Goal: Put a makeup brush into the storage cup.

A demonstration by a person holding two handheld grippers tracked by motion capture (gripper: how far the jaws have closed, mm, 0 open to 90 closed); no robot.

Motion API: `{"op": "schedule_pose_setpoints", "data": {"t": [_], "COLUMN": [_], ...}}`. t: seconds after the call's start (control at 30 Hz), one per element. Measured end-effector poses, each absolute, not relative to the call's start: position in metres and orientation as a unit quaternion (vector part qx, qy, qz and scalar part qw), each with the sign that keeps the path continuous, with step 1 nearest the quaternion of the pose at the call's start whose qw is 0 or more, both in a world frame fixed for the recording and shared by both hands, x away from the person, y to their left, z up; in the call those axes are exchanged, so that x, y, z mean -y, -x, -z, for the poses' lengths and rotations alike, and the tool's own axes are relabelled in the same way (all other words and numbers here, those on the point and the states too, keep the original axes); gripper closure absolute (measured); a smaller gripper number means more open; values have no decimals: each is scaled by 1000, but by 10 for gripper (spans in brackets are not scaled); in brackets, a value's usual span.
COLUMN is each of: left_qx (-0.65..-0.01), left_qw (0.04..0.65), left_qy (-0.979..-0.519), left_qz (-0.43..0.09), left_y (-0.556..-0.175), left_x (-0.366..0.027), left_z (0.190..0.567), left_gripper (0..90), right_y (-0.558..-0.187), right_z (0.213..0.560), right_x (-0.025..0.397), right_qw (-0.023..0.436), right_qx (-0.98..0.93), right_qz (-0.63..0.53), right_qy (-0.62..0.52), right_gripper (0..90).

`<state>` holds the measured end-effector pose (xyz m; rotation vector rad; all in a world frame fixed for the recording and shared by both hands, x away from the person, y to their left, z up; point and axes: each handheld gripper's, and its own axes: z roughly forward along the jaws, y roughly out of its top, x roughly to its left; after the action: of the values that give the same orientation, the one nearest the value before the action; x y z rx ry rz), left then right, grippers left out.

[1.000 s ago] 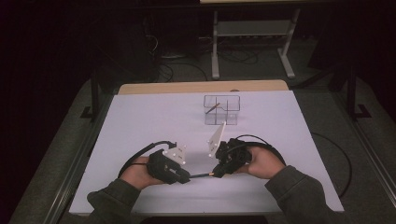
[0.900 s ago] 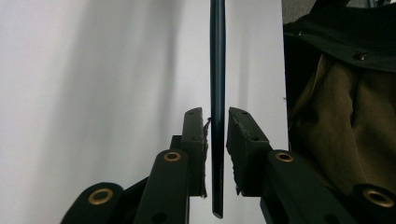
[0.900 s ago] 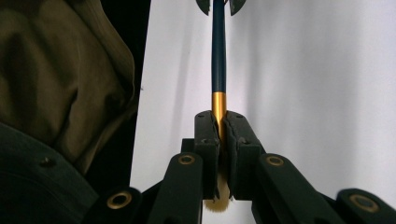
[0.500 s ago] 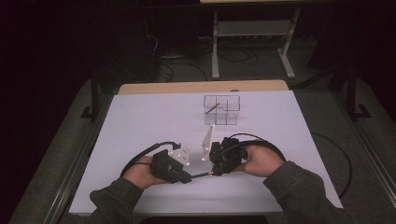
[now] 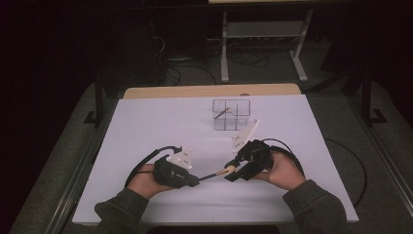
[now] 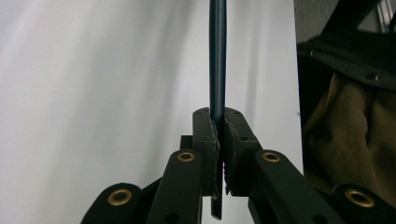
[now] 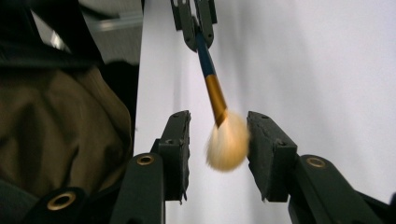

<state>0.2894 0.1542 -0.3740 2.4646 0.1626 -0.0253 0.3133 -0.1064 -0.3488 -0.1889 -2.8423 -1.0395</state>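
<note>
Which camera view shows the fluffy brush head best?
The right gripper view: the cream bristle brush head sits large between the right tool's open jaws. The high view shows it tiny; the left gripper view shows the dark handle.

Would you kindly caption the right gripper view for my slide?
Open right gripper flanks the pale bristles of a makeup brush held by the left gripper.

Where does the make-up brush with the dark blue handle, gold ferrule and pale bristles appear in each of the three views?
High view: the make-up brush lies level between the two grippers, low centre.
Left gripper view: its dark handle rises up the centre from the shut jaws.
Right gripper view: its pale bristles sit between the open jaws.
Shared landmark: the white table top.
</note>
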Motion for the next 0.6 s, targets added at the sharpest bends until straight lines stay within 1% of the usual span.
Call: {"op": "schedule_pose_setpoints", "data": {"t": [0.2, 0.27, 0.4, 0.47, 0.6], "left_qx": [-71, -68, -64, -62, -56], "left_qw": [339, 333, 334, 334, 328], "left_qy": [-938, -941, -940, -941, -943], "left_qz": [6, 4, 4, 3, 9], "left_y": [-289, -289, -289, -289, -289], "left_x": [-153, -151, -149, -148, -147], "left_z": [378, 379, 379, 379, 380], "left_gripper": [846, 846, 846, 846, 844], "right_y": [-318, -319, -320, -322, -324], "right_z": [355, 356, 355, 355, 355], "right_x": [116, 117, 118, 118, 119], "right_qw": [80, 80, 86, 90, 109], "right_qx": [914, 915, 912, 911, 911], "right_qz": [389, 388, 391, 393, 387], "right_qy": [79, 82, 84, 85, 90], "right_gripper": [645, 664, 773, 814, 837]}}
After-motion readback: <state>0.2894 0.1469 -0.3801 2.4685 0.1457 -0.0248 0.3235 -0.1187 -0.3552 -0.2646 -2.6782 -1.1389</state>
